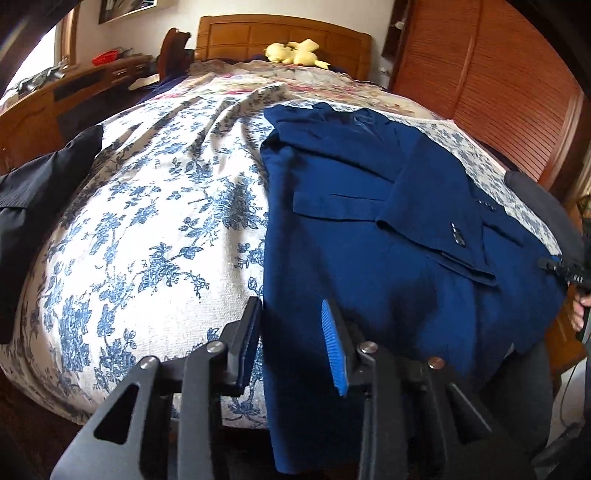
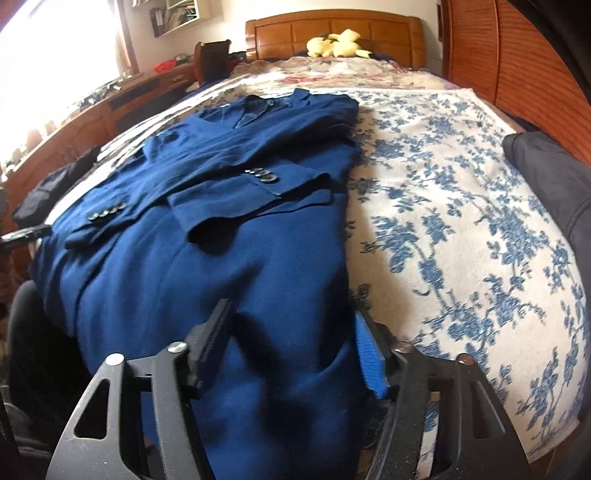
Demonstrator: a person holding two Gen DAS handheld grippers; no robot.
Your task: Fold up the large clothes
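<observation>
A dark blue jacket (image 1: 369, 229) (image 2: 221, 229) lies flat on the floral bedspread (image 1: 155, 221), collar toward the headboard, both sleeves folded across its front. Its hem hangs over the bed's near edge. My left gripper (image 1: 293, 325) straddles the jacket's left edge near the hem, jaws apart, with the cloth lying loose between them. My right gripper (image 2: 293, 332) straddles the jacket's right edge near the hem; blue cloth fills the gap and the pads do not visibly press on it. A hand (image 1: 578, 314) shows at the far right of the left wrist view.
A black garment (image 1: 37, 192) lies at the bed's left side and a dark one (image 2: 546, 173) at its right. A yellow plush toy (image 1: 295, 51) sits by the wooden headboard (image 1: 280, 33). A wardrobe (image 1: 480, 74) stands right, a desk (image 1: 74, 88) left.
</observation>
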